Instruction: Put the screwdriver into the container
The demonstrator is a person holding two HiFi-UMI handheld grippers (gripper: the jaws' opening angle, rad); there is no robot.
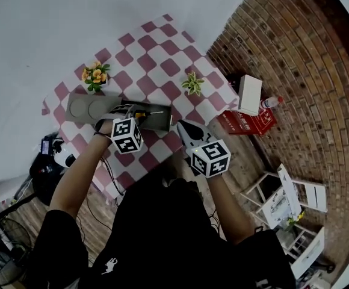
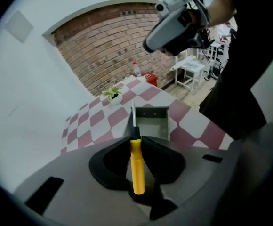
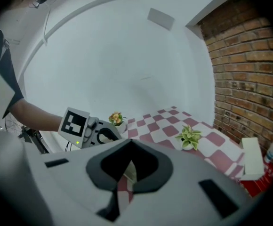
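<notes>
Closest in, the left gripper [image 2: 135,142] is pinching the yellow handle of the screwdriver [image 2: 136,166] between its jaws. The handle is running back along the gripper and the thin metal shaft is sticking out ahead. That shaft is pointing at the open grey container [image 2: 151,124], which is sitting on the checked table [image 2: 96,121] just beyond the jaws. In the head view the screwdriver is hanging over the container, held up in the jaws rather than lying inside. The right gripper [image 3: 129,142] is hovering just beside the container's right end, with its jaws pressed together on nothing.

Left of the container, a grey tray [image 1: 84,105] with two round hollows is lying on the cloth. Behind it a pot of orange flowers [image 1: 95,76] is standing near the table's far-left edge, and a small green plant [image 1: 192,83] is sitting well apart to the right. Past the table, a white box [image 1: 250,94] is standing by a red box [image 1: 247,122], near the brick wall [image 1: 295,53].
</notes>
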